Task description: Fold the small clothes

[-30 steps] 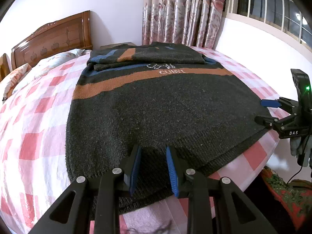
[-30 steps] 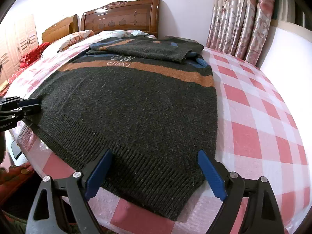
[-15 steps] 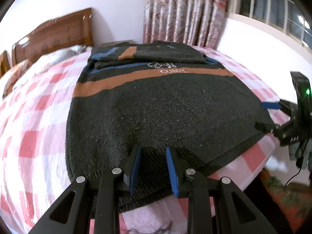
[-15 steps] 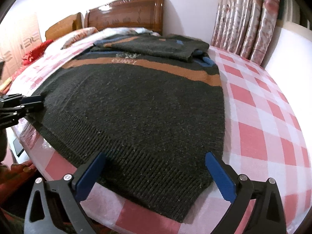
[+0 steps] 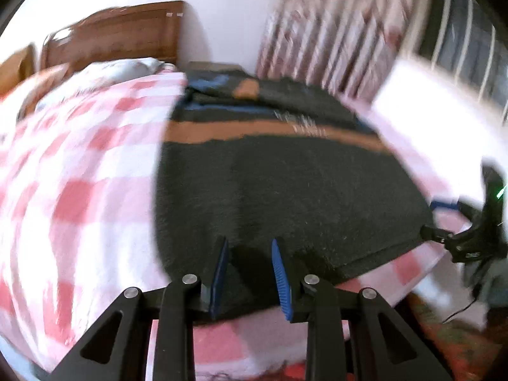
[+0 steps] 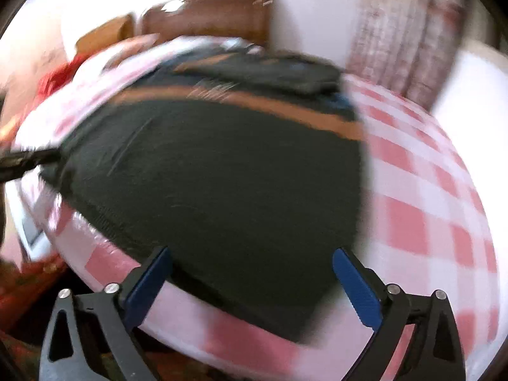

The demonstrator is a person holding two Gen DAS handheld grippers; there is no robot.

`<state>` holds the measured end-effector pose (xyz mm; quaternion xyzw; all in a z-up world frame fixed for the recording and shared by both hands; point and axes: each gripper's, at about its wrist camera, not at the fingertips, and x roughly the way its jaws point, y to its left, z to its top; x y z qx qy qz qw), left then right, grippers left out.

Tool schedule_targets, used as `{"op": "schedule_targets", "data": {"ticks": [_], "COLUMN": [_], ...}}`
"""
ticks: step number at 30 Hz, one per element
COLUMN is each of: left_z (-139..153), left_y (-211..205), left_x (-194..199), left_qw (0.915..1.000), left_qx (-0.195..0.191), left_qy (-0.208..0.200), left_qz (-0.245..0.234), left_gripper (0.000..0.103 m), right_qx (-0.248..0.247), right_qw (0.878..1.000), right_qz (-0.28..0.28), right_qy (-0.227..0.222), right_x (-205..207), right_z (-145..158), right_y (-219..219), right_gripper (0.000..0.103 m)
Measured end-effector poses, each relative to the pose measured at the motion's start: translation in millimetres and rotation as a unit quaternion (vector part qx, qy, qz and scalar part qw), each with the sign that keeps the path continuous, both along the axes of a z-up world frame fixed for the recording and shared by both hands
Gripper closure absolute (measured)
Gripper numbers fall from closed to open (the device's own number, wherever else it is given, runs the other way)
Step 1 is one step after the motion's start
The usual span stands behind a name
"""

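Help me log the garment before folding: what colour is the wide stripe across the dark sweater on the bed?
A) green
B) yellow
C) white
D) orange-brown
D: the dark sweater on the checked bedspread bears an orange-brown stripe across its width.

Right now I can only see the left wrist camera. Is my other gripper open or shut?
Observer: Open. In the right wrist view the right gripper stands wide open, with the right corner of the sweater hem between its fingers.
Operator: Is there anything red up by the pillows? I can't see any.
Observer: Yes, something red lies left of the pillow, too blurred to name.
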<state>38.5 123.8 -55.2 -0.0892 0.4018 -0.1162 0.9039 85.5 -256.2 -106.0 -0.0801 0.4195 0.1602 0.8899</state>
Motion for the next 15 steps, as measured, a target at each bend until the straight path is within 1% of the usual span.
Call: {"op": "schedule_targets", "data": {"ticks": [2,4,5,6,8,9,10,11,13,14,15], "left_z": [-1,-10,-15,-20,-21,-21,-21,-20,-19,-18,-18], "left_y": [25,45,51,56,57,55,53,48,38,34,30], "left_x": [-6,-6,-5,-3,-1,0,1,2,4,6,7], "left_qw": [0.9992,0.9973,0.9960,0.9945,0.9934,0.9930,0.9931,0.9937,0.9951,0.9955,0.9957], "left_qx": [-0.030,-0.059,-0.072,-0.085,-0.097,-0.100,-0.100,-0.096,-0.088,-0.086,-0.084], "left_qy": [0.000,0.018,0.031,0.040,0.036,0.036,0.035,0.034,0.032,0.032,0.032], "left_qz": [0.025,0.039,0.042,0.046,0.050,0.052,0.051,0.046,0.032,0.025,0.019], "left_gripper": [0.074,0.074,0.074,0.074,0.073,0.070,0.064,0.059,0.039,0.034,0.026], "right_qx": [0.045,0.064,0.068,0.071,0.076,0.061,0.051,0.048,0.042,0.036,0.027], "right_qw": [0.998,0.994,0.993,0.992,0.992,0.994,0.996,0.997,0.998,0.998,0.999], "right_qz": [-0.041,-0.084,-0.095,-0.098,-0.094,-0.086,-0.072,-0.061,-0.042,-0.039,-0.037], "right_qy": [0.000,0.015,0.021,0.025,0.036,0.029,0.028,0.028,0.023,0.020,0.015], "right_x": [-4,-4,-4,-4,-4,-4,1,7,14,14,15], "right_z": [5,2,0,-3,-9,-8,-7,-7,-6,-6,-7], "right_y": [-33,-60,-67,-69,-64,-52,-43,-35,-19,-16,-11], "right_gripper": [0.000,0.000,0.000,0.000,0.000,0.000,0.000,0.000,0.000,0.000,0.000]}}
